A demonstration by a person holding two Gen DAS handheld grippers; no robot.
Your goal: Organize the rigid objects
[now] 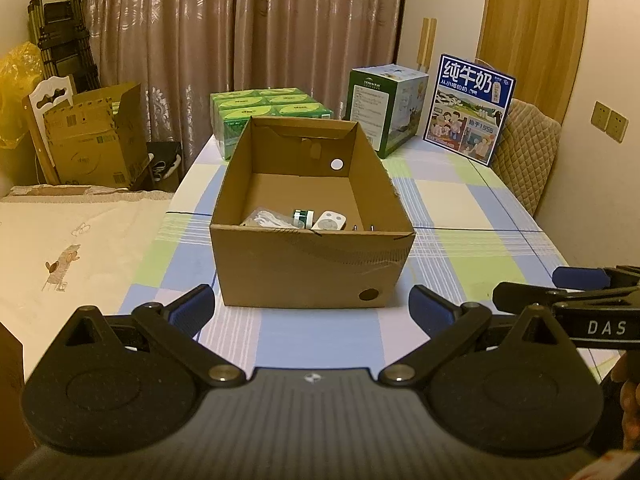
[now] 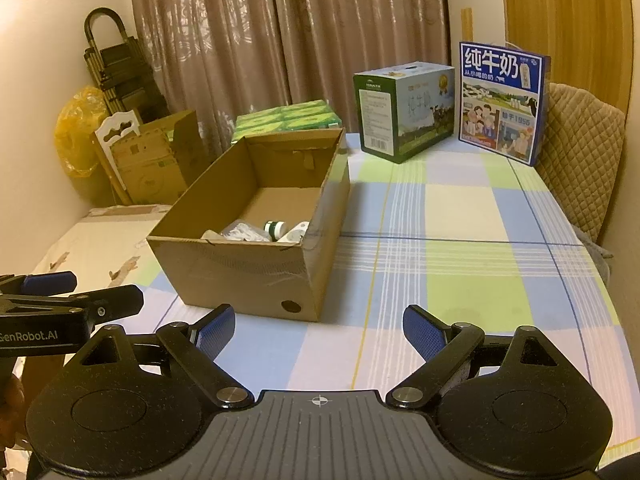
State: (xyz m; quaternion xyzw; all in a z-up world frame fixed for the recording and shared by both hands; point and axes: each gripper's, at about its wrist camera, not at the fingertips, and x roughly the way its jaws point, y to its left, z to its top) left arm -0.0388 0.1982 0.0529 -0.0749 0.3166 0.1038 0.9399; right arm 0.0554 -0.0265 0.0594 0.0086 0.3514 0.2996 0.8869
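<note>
My left gripper (image 1: 312, 308) and right gripper (image 2: 319, 330) both gape wide, holding nothing; the cardboard box (image 1: 312, 272) already holds a small bottle (image 1: 303, 218) and a remote (image 1: 329, 221); I see no loose items left on the table (image 2: 460, 264), so the job looks nearly done.

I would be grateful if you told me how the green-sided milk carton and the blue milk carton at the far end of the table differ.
The green-sided milk carton has a green end panel and lies long and low; the blue milk carton shows a blue front with large white characters and stands taller and narrower. The green-sided one sits nearer the open cardboard box; the blue one stands beside the quilted chair back. Both are closed printed cartons on the checked tablecloth.
</note>
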